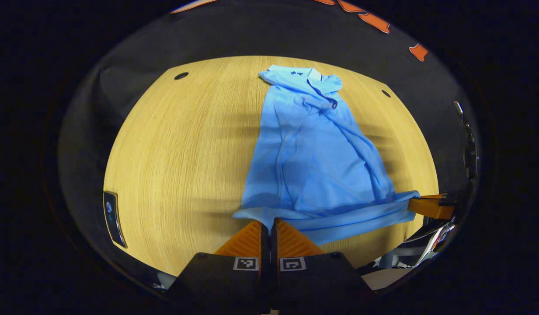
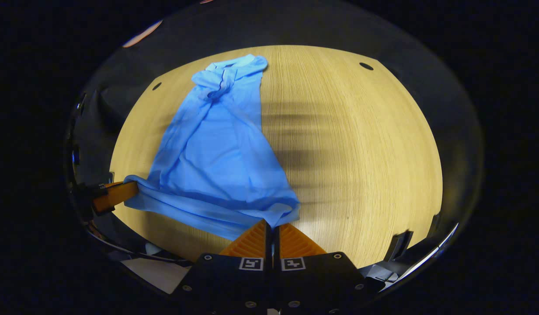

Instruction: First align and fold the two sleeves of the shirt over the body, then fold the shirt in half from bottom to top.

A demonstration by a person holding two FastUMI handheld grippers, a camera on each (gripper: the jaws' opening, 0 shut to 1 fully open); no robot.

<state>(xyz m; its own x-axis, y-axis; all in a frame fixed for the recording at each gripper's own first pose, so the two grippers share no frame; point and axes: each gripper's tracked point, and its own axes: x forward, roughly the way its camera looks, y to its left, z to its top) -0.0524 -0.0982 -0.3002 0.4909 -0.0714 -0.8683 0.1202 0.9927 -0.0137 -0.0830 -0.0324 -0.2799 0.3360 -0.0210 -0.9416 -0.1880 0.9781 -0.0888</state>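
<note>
Now you have the blue polo shirt (image 1: 313, 153) lying lengthwise on the wooden table (image 1: 177, 153), collar (image 1: 315, 76) at the far end and hem (image 1: 339, 216) at the near edge. Both sleeves look already folded in over the body, so I judge this to be the bottom-to-top fold. Your left gripper (image 1: 269, 225) is closed, fingers together with the left corner of the hem pinched between them. Your right gripper (image 2: 272, 227) is likewise closed on the right hem corner, the cloth bunched at its tips. In the left gripper view the right gripper also shows at the far right, with the hem stretched toward it.

To do this step well, keep the hem taut between your two hands so that it stays one straight line; it sags a little in the middle at present. Lift both corners together, at the same height, just enough for the cloth to clear the table. Carry them forward evenly toward the collar, so that neither side leads and the fold line runs square across the body. The body carries diagonal creases near the collar, and a sleeve may slip out if you pull quickly, so move slowly. Lay the hem down just short of the collar before you let the fingers open.
</note>
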